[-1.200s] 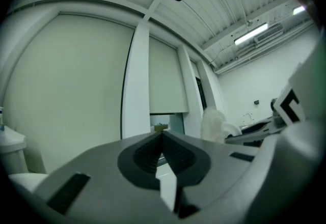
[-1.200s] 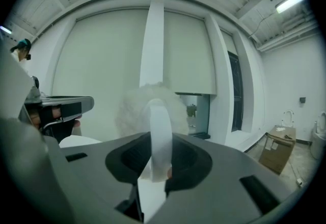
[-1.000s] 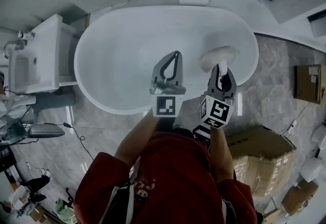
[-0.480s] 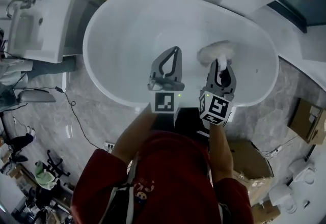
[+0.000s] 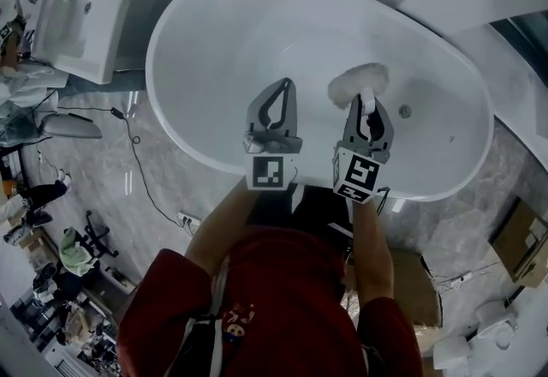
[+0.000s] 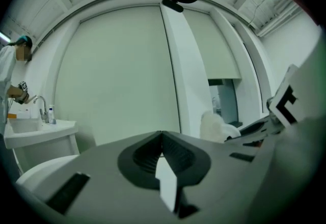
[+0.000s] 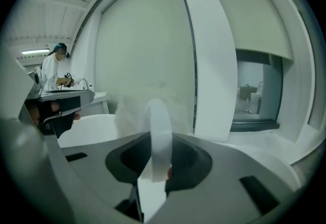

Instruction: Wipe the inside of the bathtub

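I have the right gripper (image 5: 366, 106) clamped on the handle of a fluffy white scrubber (image 5: 358, 82), poised over the bathtub (image 5: 257, 28) near its right end ready to wipe, while the left gripper (image 5: 285, 88) hangs beside it, jaws together and empty

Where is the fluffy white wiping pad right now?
In the head view, the fluffy white pad is inside the bathtub, right of centre. Its handle is clamped in the right hand-held gripper, and the drain is just to its right.
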Demonstrator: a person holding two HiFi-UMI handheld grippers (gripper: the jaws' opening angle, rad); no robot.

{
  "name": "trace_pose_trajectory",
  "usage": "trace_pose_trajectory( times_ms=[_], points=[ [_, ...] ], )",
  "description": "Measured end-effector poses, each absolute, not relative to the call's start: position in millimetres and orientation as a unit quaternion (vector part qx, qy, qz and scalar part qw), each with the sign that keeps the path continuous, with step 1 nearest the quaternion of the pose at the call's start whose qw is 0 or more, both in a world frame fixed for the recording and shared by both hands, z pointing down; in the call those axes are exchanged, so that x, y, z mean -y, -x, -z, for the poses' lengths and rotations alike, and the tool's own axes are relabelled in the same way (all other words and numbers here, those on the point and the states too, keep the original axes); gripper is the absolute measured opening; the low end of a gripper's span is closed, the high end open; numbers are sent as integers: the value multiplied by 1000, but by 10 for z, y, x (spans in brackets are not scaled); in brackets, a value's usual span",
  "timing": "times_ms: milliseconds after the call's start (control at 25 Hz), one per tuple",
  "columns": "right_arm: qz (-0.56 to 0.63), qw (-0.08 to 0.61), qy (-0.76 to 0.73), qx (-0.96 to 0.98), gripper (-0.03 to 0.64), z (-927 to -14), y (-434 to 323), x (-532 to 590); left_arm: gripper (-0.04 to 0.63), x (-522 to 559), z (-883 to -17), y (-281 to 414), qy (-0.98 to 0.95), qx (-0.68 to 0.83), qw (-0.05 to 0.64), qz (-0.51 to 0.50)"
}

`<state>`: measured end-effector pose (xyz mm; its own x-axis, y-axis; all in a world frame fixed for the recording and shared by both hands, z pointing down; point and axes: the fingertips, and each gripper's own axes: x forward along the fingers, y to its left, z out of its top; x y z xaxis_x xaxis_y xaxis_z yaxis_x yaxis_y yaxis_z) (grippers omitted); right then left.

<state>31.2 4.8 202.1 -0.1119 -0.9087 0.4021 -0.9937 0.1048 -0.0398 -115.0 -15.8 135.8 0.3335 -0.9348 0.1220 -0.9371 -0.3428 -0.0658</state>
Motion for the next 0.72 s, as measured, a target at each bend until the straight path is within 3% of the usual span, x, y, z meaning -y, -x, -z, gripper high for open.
trace_pose_trajectory(
  times_ms=[280,720],
  points=[
    [-164,158,-649,726,98,-2592,-377,109,15,430,-1894,1116,-814,572,9,-100],
    [-211,209,-673,677,98,-4419,410,817,15,1230,-3689,1889,-832,532,43,-153]
  ],
)
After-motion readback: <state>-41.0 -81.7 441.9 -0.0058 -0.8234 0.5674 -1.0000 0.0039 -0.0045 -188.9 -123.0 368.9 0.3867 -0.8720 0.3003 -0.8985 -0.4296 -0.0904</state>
